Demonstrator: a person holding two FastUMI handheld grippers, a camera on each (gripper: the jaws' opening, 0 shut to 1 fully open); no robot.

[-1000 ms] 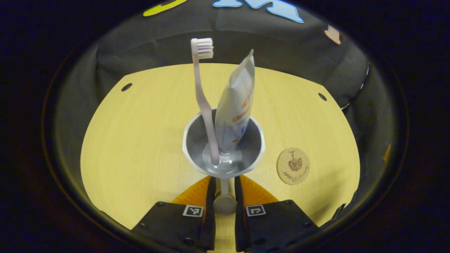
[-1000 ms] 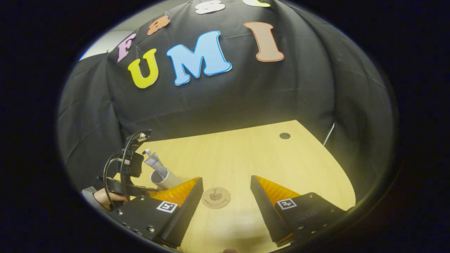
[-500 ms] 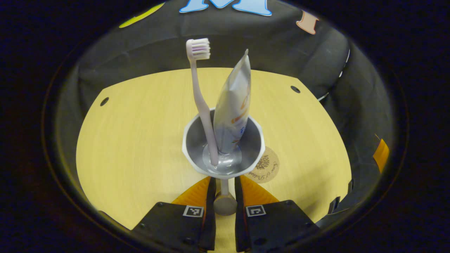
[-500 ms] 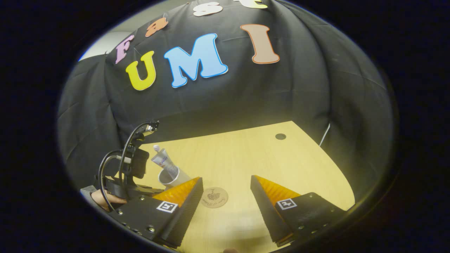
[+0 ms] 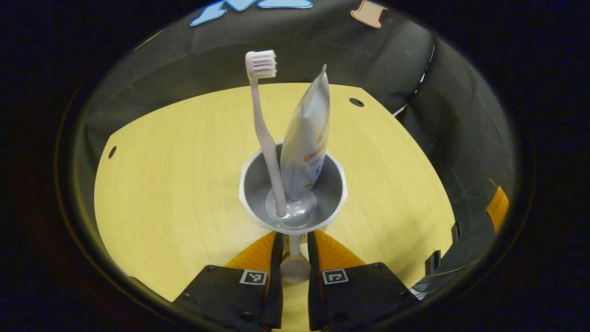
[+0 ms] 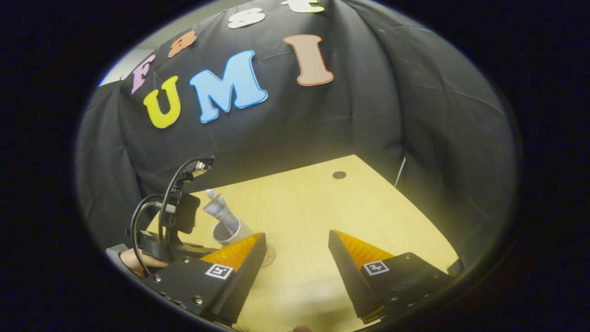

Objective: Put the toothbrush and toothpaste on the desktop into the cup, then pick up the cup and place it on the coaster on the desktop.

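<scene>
A white cup [image 5: 292,184] sits at the centre of the left gripper view, held above the wooden desktop [image 5: 184,161]. A pale pink toothbrush [image 5: 265,129] and a silver toothpaste tube [image 5: 306,138] stand upright in it. My left gripper [image 5: 295,237] is shut on the cup's handle [image 5: 294,267]. The coaster is hidden under the cup here. In the right gripper view the cup [image 6: 229,233] with the tube [image 6: 220,212] hangs at the lower left. A thin edge of the coaster [image 6: 269,252] peeks out beside it. My right gripper [image 6: 295,242] is open and holds nothing.
The desktop has small dark holes near its far corners [image 5: 356,102] [image 5: 112,151]. Black cloth walls close it in at the back and on both sides. A hand [image 6: 138,260] holds the left gripper's body [image 6: 170,226], with cables looping above it.
The left gripper has carried the cup to the right; the coaster slid under the cup in its view. In the right gripper view the cup moved closer and now covers most of the coaster.
</scene>
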